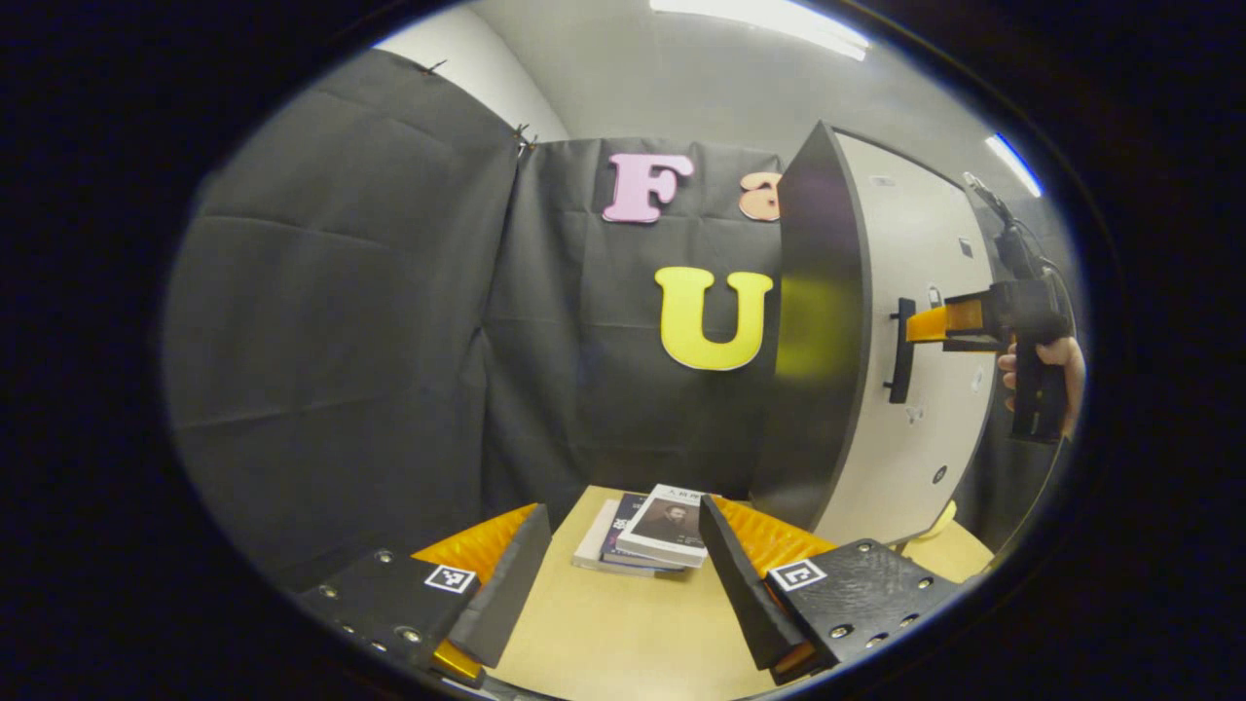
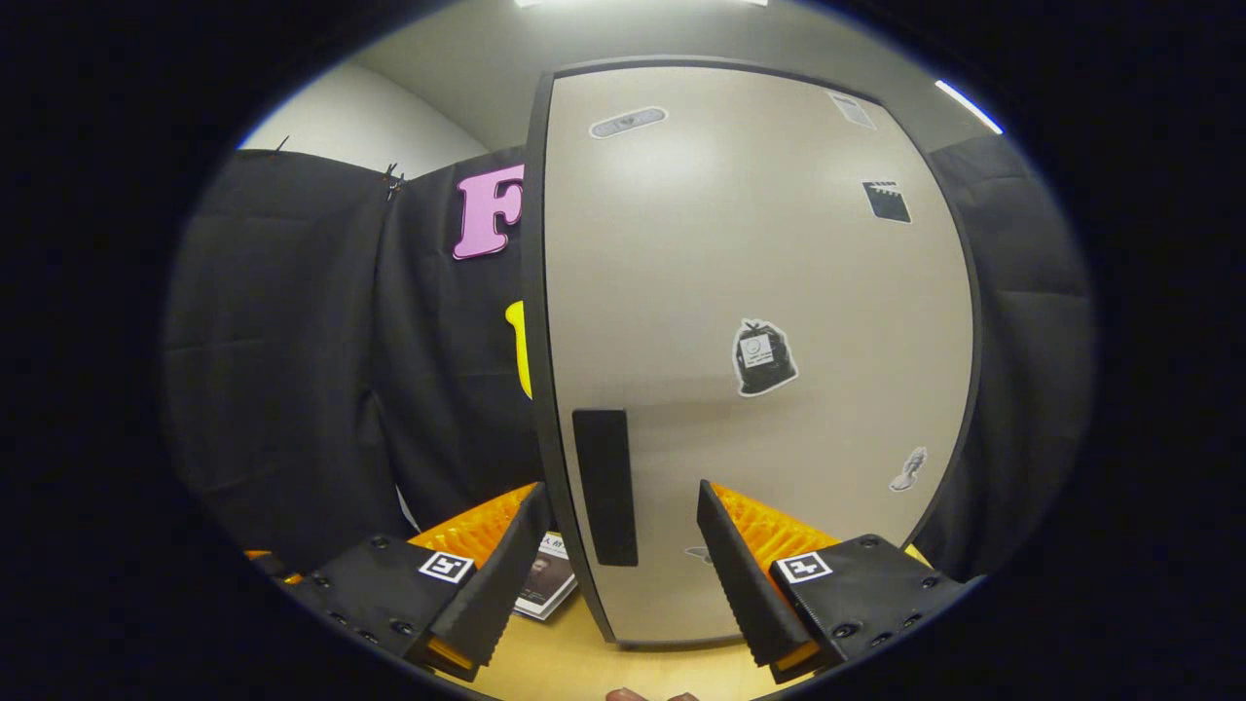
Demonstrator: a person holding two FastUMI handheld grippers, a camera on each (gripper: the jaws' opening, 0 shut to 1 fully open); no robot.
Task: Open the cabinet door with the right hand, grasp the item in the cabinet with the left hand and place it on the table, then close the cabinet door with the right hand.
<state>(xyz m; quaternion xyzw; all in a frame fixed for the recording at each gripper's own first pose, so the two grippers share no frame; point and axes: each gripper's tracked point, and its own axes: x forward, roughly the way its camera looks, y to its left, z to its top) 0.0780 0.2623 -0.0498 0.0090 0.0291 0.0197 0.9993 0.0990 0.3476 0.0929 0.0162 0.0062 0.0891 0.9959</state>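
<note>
A short stack of books (image 1: 647, 535) lies on the wooden table (image 1: 623, 633), just beyond my left gripper (image 1: 623, 516), which is open and holds nothing. To the right stands the cabinet (image 1: 818, 331), whose beige door (image 1: 925, 409) looks flush with its dark side panel. In the left gripper view my right gripper (image 1: 923, 326), held by a hand (image 1: 1046, 355), has its tips right at the black door handle (image 1: 900, 350). In the right gripper view my right gripper (image 2: 620, 492) is open, and the handle (image 2: 604, 487) stands between its fingers, nearer the left one. The door (image 2: 759, 292) is close in front.
Black cloth walls close the booth behind and on both sides. Small stickers (image 2: 764, 358) dot the door. The books' corner (image 2: 545, 584) shows left of the cabinet's edge. The table (image 2: 574, 667) runs under the cabinet's front.
</note>
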